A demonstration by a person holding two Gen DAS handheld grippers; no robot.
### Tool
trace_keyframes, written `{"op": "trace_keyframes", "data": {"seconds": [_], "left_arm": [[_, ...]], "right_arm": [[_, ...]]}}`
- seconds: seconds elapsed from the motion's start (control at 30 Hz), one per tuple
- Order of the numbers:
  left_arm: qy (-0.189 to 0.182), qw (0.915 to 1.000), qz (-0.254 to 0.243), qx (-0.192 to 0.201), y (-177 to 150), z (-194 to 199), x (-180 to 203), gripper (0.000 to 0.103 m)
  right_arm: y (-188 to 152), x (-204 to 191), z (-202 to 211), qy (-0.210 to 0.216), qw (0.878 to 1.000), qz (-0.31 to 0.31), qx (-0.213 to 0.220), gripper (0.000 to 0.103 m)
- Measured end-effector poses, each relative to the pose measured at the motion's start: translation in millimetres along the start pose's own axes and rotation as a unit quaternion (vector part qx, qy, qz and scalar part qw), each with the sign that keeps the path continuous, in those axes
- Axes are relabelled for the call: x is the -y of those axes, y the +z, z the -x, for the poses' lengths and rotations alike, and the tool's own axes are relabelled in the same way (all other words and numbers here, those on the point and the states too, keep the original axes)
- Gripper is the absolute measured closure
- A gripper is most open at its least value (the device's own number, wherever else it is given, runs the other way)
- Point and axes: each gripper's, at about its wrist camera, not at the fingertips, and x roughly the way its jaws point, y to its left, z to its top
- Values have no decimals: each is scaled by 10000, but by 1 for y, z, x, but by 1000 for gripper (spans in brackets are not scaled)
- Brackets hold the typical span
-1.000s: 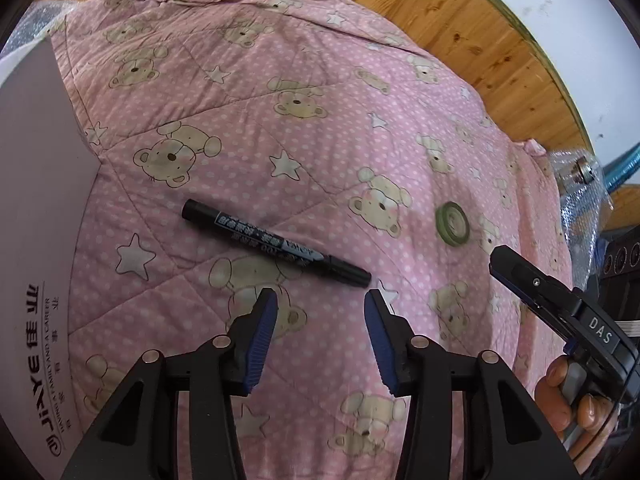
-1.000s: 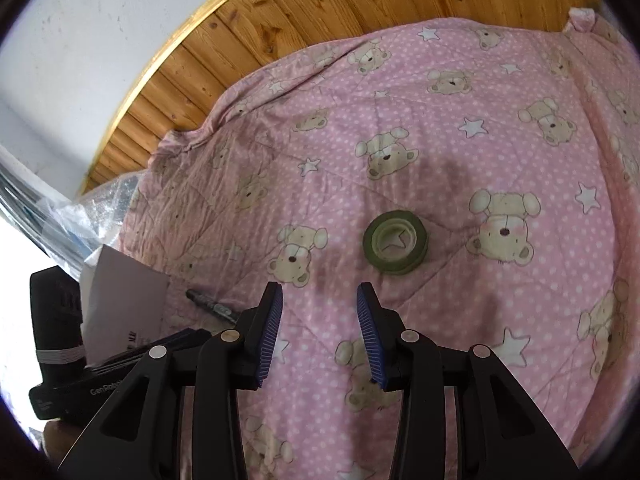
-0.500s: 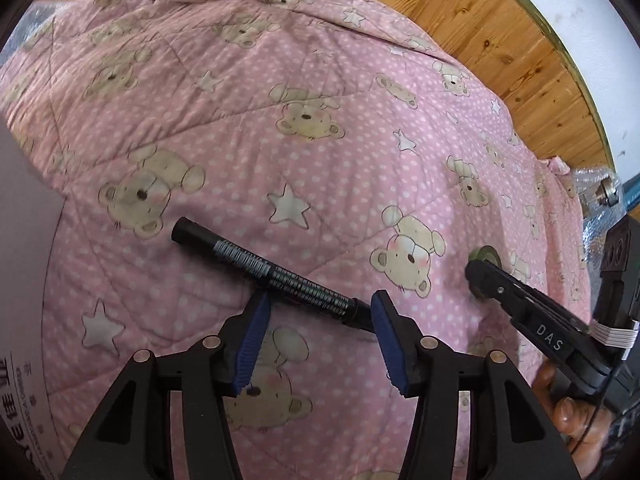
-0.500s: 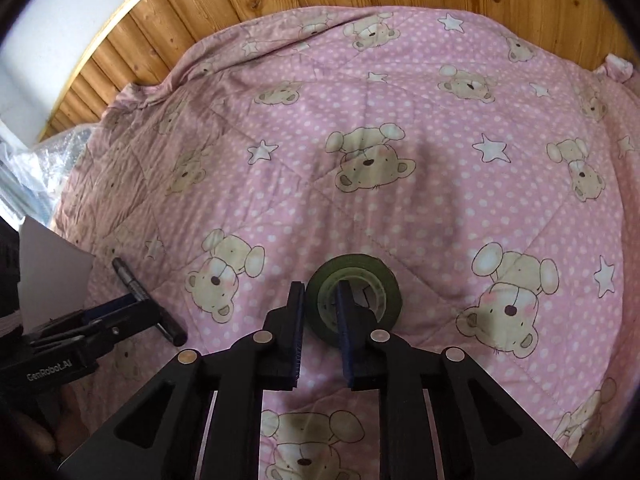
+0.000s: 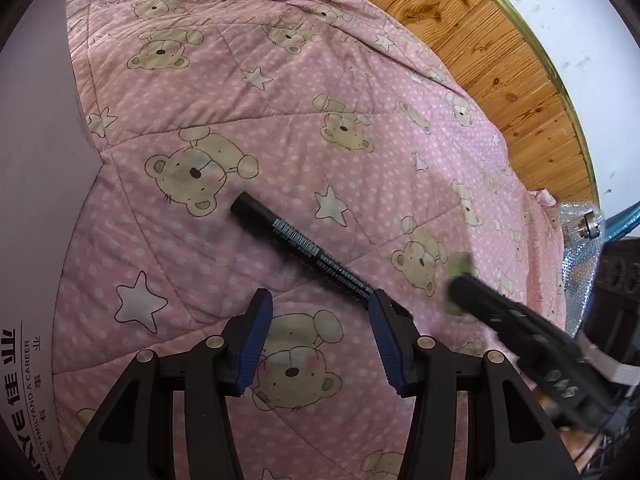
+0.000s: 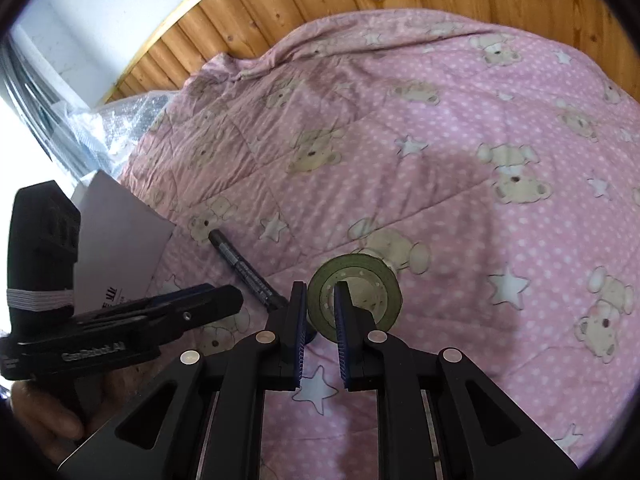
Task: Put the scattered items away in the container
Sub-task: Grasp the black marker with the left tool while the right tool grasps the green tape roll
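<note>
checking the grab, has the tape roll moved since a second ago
Yes. The tape roll has tipped up off the quilt: it lay flat beside a printed bear, and now stands tilted in the right gripper jaws, clamped on its rim.

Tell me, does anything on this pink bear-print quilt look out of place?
Yes: a black marker pen lies loose and slantwise on the pink bear-print quilt, outside the white box. The green tape roll is pinched at its rim by the right gripper.

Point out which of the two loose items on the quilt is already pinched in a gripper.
The green tape roll: the right gripper is closed on its rim. The black marker lies free, the open left gripper beside its tip.
</note>
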Motion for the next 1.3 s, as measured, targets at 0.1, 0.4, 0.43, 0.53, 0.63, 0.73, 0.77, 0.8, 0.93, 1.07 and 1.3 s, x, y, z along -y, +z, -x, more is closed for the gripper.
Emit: {"op": "trace_keyframes", "data": {"seconds": [0.1, 0.4, 0.43, 0.53, 0.63, 0.73, 0.77, 0.8, 0.93, 1.07, 1.3], "left_arm": [[-47, 10000, -49, 19, 1, 2, 1, 50], [646, 9955, -687, 53, 1, -14, 20, 60], [596, 9963, -612, 16, 5, -14, 19, 60], [562, 9974, -408, -177, 16, -18, 21, 57], [1052, 9912, -788, -176, 18, -29, 36, 57], [1122, 9833, -1431, -121, 11, -32, 47, 77], [1030, 9809, -1639, -187, 7, -30, 47, 82], [893, 9787, -1822, -308, 2, -28, 45, 83], [434, 9796, -1863, -613, -9, -12, 22, 86], [516, 9870, -1459, -423, -7, -8, 9, 79], [974, 9725, -2110, -124, -22, -18, 38, 78]], "right_arm": [[-16, -23, -4, 601, 9975, 222, -307, 89], [-33, -17, 9, 133, 9996, 96, -209, 88], [-34, -18, 10, 105, 9997, 101, -198, 88], [-34, -17, 10, 82, 9997, 67, -203, 87], [-35, -9, 7, 129, 9995, -165, -231, 86], [-39, -4, 18, 82, 9993, -312, -163, 86], [-41, -2, 23, 81, 9994, -318, -138, 86], [-43, -1, 28, 81, 9994, -325, -113, 86], [-46, -1, 31, 17, 9996, -269, -118, 85], [-46, -3, 16, -92, 9994, -257, -213, 83], [-50, -4, 9, -151, 9997, -177, -38, 86]]}}
